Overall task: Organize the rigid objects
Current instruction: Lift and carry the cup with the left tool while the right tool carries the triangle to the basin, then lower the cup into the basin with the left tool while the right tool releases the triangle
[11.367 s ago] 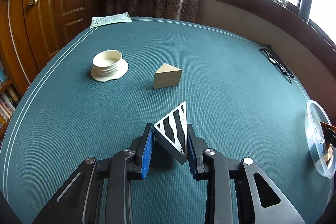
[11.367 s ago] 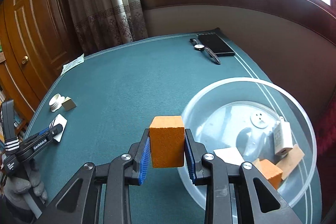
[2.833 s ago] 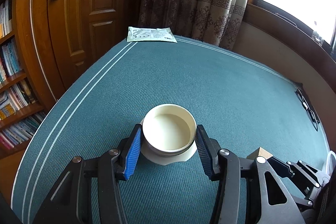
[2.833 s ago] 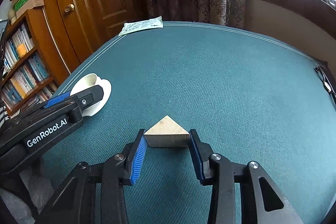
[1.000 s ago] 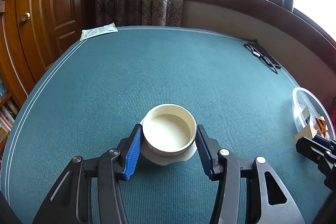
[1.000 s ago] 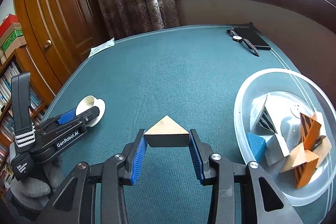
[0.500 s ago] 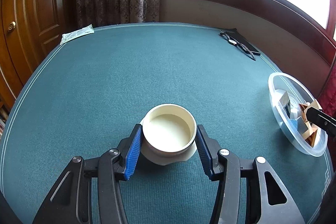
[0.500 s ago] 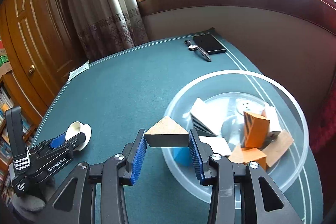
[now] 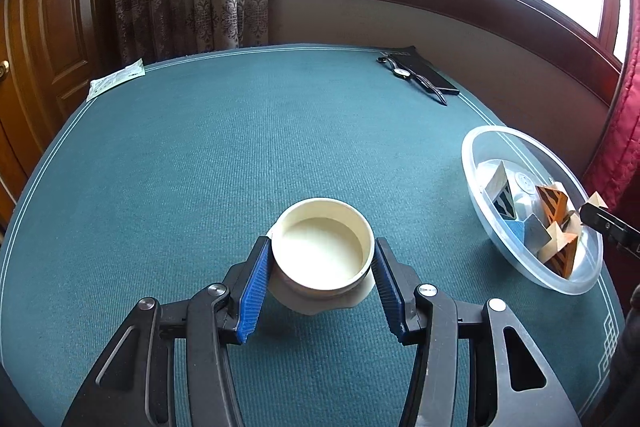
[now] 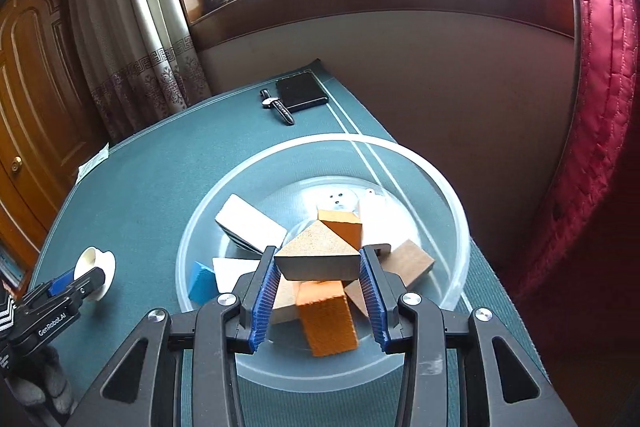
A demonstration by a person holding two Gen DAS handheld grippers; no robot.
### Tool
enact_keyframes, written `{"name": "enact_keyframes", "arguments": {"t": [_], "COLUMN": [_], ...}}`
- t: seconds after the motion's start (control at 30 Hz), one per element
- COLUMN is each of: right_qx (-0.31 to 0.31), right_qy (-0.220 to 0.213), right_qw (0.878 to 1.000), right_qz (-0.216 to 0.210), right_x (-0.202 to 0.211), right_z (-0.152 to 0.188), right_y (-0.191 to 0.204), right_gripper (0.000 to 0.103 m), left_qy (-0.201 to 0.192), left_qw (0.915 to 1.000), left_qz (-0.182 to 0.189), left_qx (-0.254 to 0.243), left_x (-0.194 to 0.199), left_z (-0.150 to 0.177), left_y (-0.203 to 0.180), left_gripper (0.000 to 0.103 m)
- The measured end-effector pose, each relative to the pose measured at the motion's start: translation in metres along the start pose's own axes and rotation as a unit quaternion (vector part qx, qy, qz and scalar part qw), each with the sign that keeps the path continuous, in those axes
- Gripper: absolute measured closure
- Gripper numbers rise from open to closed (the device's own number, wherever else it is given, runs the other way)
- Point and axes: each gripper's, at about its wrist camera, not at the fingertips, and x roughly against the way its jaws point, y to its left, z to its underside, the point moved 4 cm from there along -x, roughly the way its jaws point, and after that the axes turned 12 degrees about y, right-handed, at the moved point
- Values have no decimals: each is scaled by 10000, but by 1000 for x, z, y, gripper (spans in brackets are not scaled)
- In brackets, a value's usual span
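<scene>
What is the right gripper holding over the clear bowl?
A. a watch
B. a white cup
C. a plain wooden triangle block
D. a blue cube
C: in the right wrist view the right gripper has its blue pads pressed on both ends of the plain wooden triangle block, which hangs above the blocks piled in the clear bowl.

White "GenRobot.AI" lettering on the black body of the left gripper (image 10: 90, 277).

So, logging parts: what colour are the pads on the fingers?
Blue pads, ribbed, on black fingers; the right wrist view shows them best.
</scene>
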Motion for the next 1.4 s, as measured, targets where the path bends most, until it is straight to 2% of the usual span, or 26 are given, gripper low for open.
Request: {"name": "enact_keyframes", "arguments": {"t": [0.47, 0.7, 1.03, 1.1, 1.13, 1.4], "right_qx": [-90, 60, 98, 68, 44, -40], "right_qy": [198, 316, 251, 199, 158, -103], "right_qw": [9998, 9995, 9995, 9996, 9997, 9999], "right_qz": [45, 36, -164, -185, -186, 10], "right_x": [-16, -34, -35, -31, -28, -10], "right_z": [6, -4, -9, -9, -9, -8], "right_y": [-21, -19, -17, -19, -20, -34], "right_gripper": [61, 61, 59, 51, 51, 50], "left_qy": [-71, -118, -198, -195, -194, -131], "left_qw": [9996, 9993, 9973, 9967, 9963, 9931], "left_qz": [88, 127, 263, 329, 362, 619], "left_qx": [-249, -335, -656, -719, -749, -992], "left_x": [7, 11, 16, 16, 16, 9], "left_z": [-4, -7, -18, -21, -22, -34], "left_y": [-25, -33, -64, -71, -75, -109], "left_gripper": [52, 52, 52, 52, 52, 52]}}
